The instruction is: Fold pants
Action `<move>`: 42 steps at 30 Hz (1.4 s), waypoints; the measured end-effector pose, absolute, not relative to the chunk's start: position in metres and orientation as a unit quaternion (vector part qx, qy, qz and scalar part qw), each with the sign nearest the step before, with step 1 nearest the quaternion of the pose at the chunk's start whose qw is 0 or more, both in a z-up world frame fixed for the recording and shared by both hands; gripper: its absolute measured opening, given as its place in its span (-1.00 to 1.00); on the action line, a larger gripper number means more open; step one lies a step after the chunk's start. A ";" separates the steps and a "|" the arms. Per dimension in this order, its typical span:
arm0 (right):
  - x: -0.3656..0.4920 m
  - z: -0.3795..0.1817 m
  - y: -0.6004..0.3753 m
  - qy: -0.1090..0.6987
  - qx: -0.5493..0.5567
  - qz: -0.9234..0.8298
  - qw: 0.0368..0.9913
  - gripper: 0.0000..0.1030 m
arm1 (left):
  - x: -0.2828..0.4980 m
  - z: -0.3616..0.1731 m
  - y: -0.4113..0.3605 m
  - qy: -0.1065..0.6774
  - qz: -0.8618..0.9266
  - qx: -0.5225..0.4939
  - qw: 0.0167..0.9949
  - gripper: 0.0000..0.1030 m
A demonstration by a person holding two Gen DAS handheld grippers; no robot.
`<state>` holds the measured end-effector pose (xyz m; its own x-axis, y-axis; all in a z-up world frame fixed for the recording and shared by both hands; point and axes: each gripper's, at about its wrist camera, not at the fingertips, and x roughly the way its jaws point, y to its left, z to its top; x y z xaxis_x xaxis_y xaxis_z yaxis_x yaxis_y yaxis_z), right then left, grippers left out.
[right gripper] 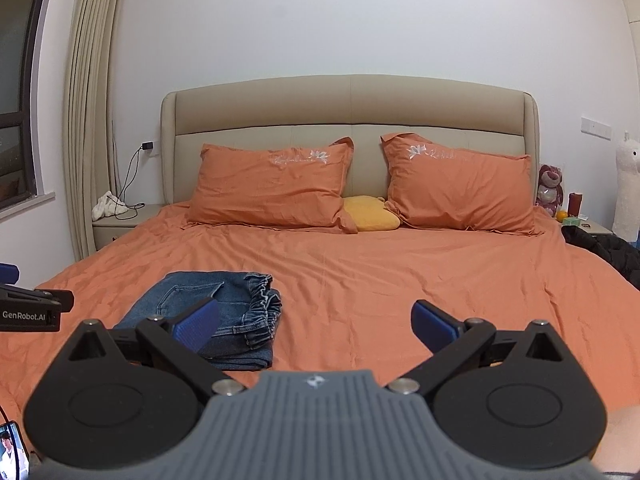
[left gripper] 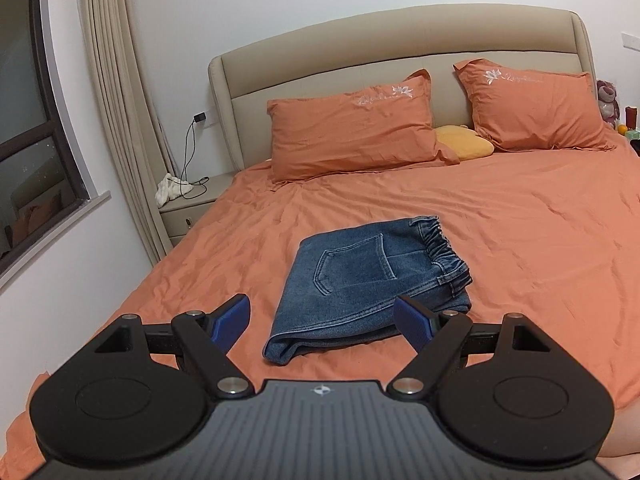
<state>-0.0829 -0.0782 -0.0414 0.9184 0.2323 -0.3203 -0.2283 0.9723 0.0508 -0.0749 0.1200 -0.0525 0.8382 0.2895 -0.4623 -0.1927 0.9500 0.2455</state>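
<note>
**Inspector A:** Where did the pants (left gripper: pixel 370 284) lie?

**Inspector B:** On the orange bed (left gripper: pixel 520 240), toward its foot, already folded into a compact bundle. The back pocket faced up; the elastic waistband sat at the far right end, and a rounded fold edge faced the grippers.

**A:** And the left gripper (left gripper: pixel 322 322)?

**B:** Jaws spread wide, holding nothing. In its own view the bundle sat straight ahead, between the two blue pads and just beyond them, no contact visible. The bundle's long axis ran from near-left to far-right, roughly along the line of approach.

**A:** The right gripper (right gripper: pixel 316 322)?

**B:** Also wide open and empty. From its view the pants (right gripper: pixel 212 312) lay off to the left; the left pad overlapped the bundle in the picture, but I could not tell whether it touched. Between those jaws there was only bare sheet.

**A:** Which was nearer?

**B:** The left, in my judgement. It was centred on the bundle; the right would have had to shift leftward to reach the waistband end.

**A:** Task status?

**B:** The folding looked essentially complete. Any remaining move would likely be a tidy or final press.
</note>
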 end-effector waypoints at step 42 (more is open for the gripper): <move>-0.080 -0.044 -0.094 0.191 0.042 0.112 0.974 0.90 | -0.075 -0.046 0.110 0.248 0.113 0.087 0.958 0.85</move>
